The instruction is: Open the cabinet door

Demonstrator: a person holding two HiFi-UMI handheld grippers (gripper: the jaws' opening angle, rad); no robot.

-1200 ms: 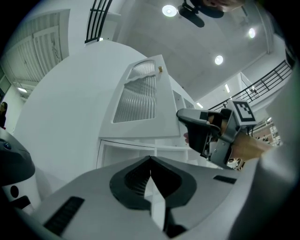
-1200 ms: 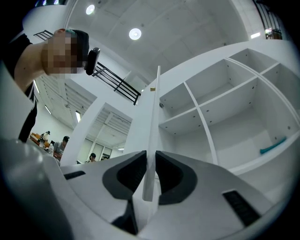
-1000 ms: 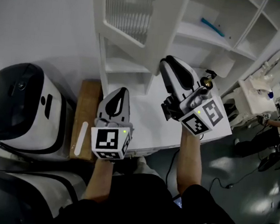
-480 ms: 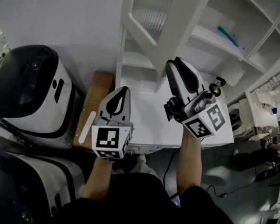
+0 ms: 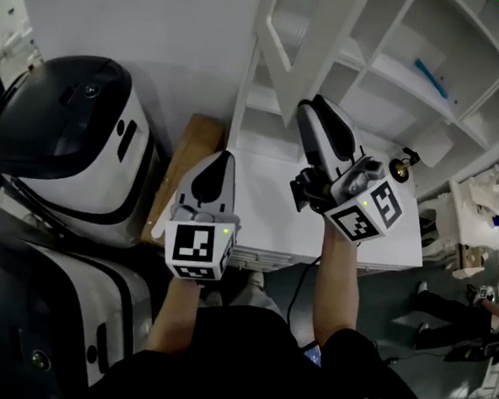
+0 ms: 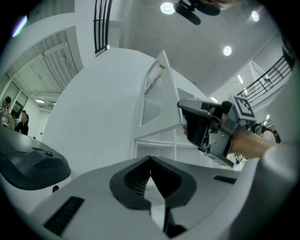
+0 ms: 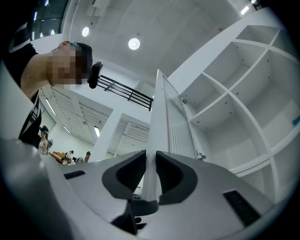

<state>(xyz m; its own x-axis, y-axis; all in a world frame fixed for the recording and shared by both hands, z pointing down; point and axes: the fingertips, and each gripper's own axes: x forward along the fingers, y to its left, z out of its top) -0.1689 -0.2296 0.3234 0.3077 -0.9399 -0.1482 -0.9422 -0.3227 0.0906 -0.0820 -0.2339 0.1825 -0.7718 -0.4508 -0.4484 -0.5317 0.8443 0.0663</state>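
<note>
Two grippers. Right gripper [image 7: 151, 158] pinches door [image 5: 320, 45] edge; door stands partly open off shelves [image 5: 402, 77]. Left gripper [image 6: 150, 161] jaws pressed together, empty. Swing along hinge arc; don't twist the panel.

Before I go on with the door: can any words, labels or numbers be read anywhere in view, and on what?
No readable text in any view.
Left cube: black-and-white square marker pattern, no letters.
Right cube: same kind of marker pattern, no letters.
Door: plain white, no label.
Machines at the left: no print that can be made out.
</note>
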